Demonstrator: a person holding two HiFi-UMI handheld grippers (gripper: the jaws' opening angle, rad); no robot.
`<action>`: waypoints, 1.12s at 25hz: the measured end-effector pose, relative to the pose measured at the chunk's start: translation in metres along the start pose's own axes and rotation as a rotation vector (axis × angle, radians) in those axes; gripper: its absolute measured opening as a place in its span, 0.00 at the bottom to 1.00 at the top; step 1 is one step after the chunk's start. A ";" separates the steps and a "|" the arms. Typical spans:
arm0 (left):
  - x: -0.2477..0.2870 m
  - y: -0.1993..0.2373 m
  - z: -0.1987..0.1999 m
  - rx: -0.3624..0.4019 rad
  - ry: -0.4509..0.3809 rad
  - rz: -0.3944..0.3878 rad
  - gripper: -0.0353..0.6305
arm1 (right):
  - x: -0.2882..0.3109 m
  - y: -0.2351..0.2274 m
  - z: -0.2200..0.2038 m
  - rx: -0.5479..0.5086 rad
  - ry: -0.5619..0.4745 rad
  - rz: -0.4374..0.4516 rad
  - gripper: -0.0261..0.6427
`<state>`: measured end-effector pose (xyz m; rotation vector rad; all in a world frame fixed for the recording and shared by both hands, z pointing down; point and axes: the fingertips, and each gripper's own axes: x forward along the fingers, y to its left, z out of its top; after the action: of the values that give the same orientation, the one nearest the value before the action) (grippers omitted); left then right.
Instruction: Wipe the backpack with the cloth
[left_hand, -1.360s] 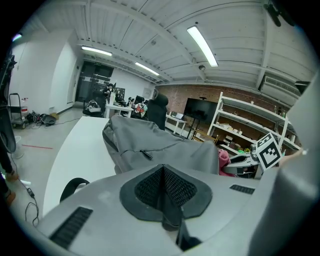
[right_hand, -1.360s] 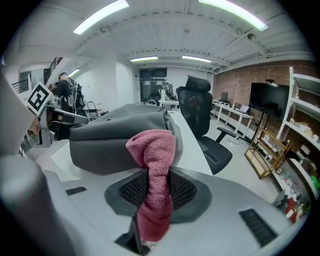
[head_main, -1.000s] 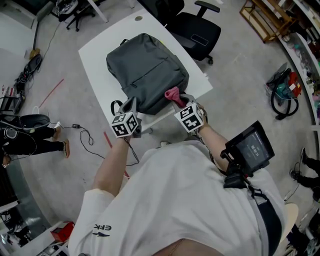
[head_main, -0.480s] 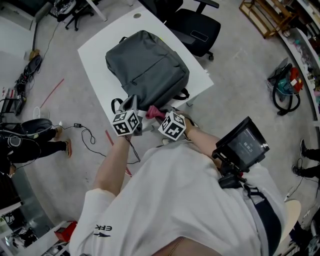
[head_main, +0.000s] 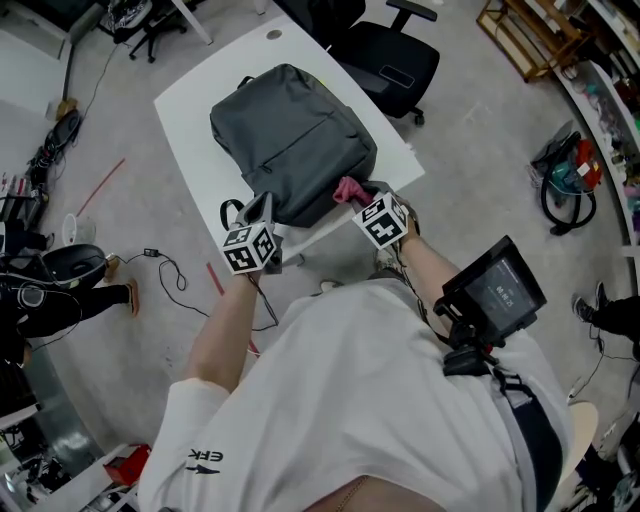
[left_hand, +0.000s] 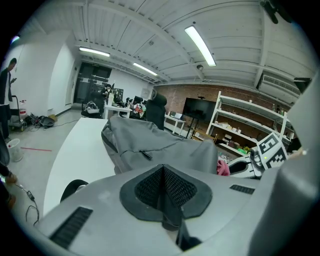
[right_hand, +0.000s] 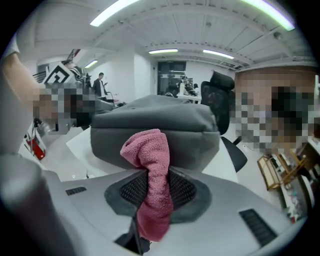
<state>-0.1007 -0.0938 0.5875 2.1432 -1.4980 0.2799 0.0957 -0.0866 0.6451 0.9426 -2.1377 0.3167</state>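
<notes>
Two hand-held grippers work at the near edge of a white tabletop (head_main: 188, 128), on which a grey backpack (head_main: 293, 145) lies flat with its front zip pocket facing up. The backpack runs lengthwise from the far edge towards the near edge, and its end panel sits at the near edge. A black strap loop (head_main: 230, 213) hangs past that edge at the near left corner of the backpack.

Right gripper (right_hand: 150, 175): the jaws are clamped on a pink cloth (right_hand: 149, 150), which runs up between the ribbed pads and ends in a bunched tip above them. In the right gripper view this tip lies against the backpack's end panel. In the head view the cloth meets the same panel towards the backpack's near right corner. How hard it presses cannot be told.

Left gripper (left_hand: 163, 169): the jaws are together, pad against pad, with nothing between them. The gripper points at the backpack's near left corner, just beside the strap loop; contact with the fabric cannot be judged. Its own view shows the backpack ahead, with the cloth and the right gripper to the right.

Surroundings: a black office chair (head_main: 392, 58) stands on the concrete floor beyond the tabletop's far right edge. A black cable (head_main: 172, 272) trails across the floor to the left of the person. A small screen unit (head_main: 495, 290) is mounted at the person's right side.
</notes>
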 end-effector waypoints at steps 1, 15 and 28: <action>-0.001 0.000 0.000 0.001 0.000 0.000 0.06 | -0.002 -0.013 -0.002 0.027 0.001 -0.027 0.19; -0.002 -0.005 0.001 0.000 -0.005 -0.015 0.06 | -0.023 -0.065 -0.005 0.162 -0.007 -0.148 0.19; -0.007 -0.011 0.000 -0.062 -0.075 0.004 0.06 | -0.049 -0.038 0.136 -0.062 -0.196 -0.081 0.19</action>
<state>-0.0933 -0.0851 0.5814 2.1234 -1.5324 0.1543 0.0695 -0.1547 0.5143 1.0586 -2.2641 0.1212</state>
